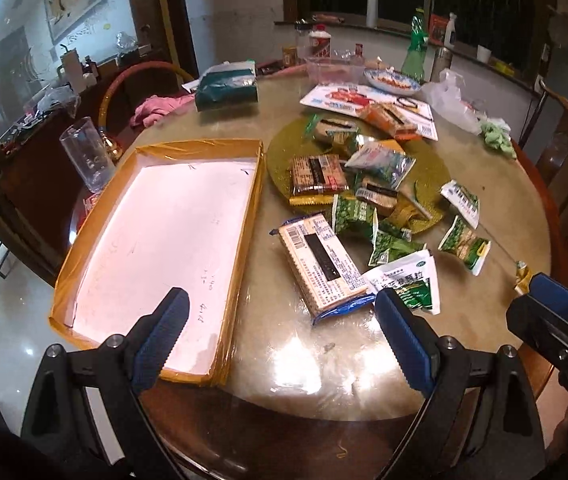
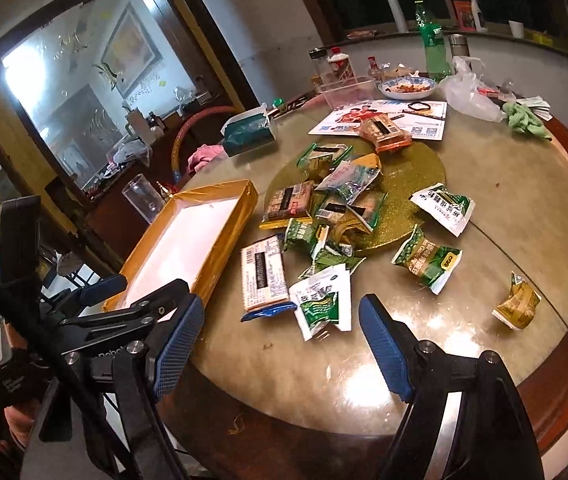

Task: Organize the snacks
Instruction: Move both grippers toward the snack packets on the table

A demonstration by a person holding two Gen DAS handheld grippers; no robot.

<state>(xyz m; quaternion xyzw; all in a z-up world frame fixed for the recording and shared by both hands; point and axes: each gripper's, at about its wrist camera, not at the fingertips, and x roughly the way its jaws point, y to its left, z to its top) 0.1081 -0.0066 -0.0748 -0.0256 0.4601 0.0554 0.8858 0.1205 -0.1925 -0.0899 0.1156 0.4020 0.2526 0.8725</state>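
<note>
Looking down over the round table (image 1: pixel 484 320), I judge the job has not begun in any way that shows: the shallow tray (image 1: pixel 156 240) with its yellow-taped rim lies at the table's left edge with nothing in it, only a bare white floor.

Every snack I can see is loose on the tabletop to the right of it. The cracker pack (image 1: pixel 320 260) with the blue ends lies nearest the tray, just beside its right wall, and a white-and-green sachet (image 1: pixel 408 280) touches its near corner. Small green packets (image 2: pixel 428 260) are scattered toward me, and a heap of mixed packs (image 1: pixel 348 172) sits on the round gold mat (image 2: pixel 416 172) farther back. One yellowish wrapper (image 2: pixel 518 302) lies well apart, toward the right rim.

My left gripper (image 1: pixel 282 336) hangs above the near edge, jaws wide and nothing between them, straddling the tray's near right corner and the bare tabletop short of the cracker pack. My right gripper (image 2: pixel 282 340) is just as wide and also carries nothing, facing the sachet.

So all of the sorting is left. I would take the cracker pack first, as it is closest to the tray.
</note>
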